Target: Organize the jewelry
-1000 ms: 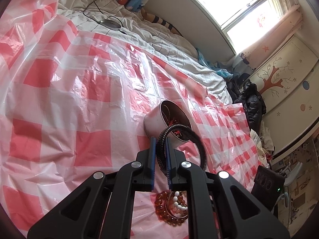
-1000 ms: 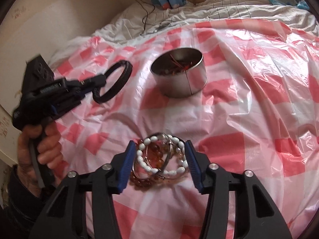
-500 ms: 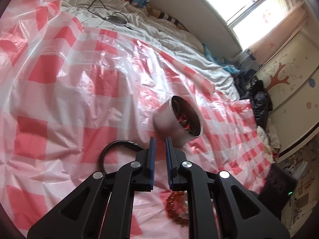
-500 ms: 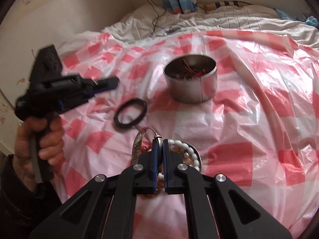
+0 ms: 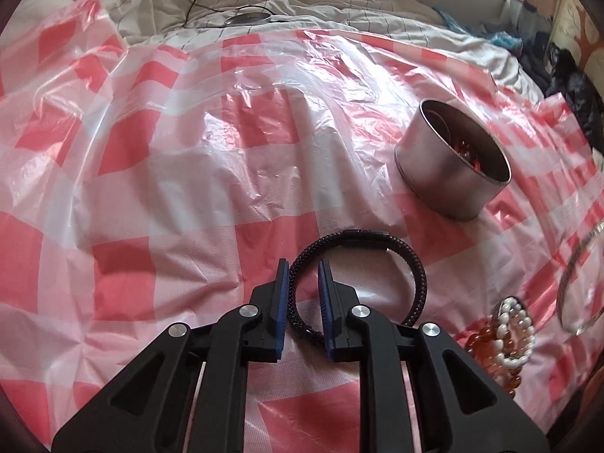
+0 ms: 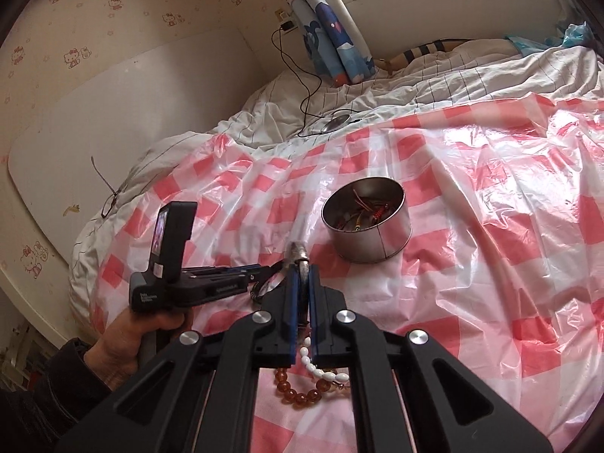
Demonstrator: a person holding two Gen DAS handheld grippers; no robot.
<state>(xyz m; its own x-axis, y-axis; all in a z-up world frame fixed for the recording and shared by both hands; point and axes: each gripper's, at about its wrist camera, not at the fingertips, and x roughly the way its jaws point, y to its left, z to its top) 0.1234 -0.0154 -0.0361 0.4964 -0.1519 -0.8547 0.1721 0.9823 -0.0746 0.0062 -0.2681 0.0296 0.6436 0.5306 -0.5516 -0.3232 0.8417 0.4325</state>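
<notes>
one black bracelet (image 5: 377,260) dropped; right gripper (image 6: 301,283) lifted silver bangle (image 6: 298,253).

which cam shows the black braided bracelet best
The left wrist view. There the black braided bracelet lies nearly whole on the checkered sheet, its near side between the fingers of the left gripper. The right wrist view shows only a sliver, hidden behind both grippers.

Right black two-finger gripper (image 6: 301,277) pinching a silver metal bangle (image 6: 298,253), round steel tin (image 6: 372,239) beyond on red-checked plastic sheet (image 6: 490,264), amber bead bracelet (image 6: 298,396) below.
</notes>
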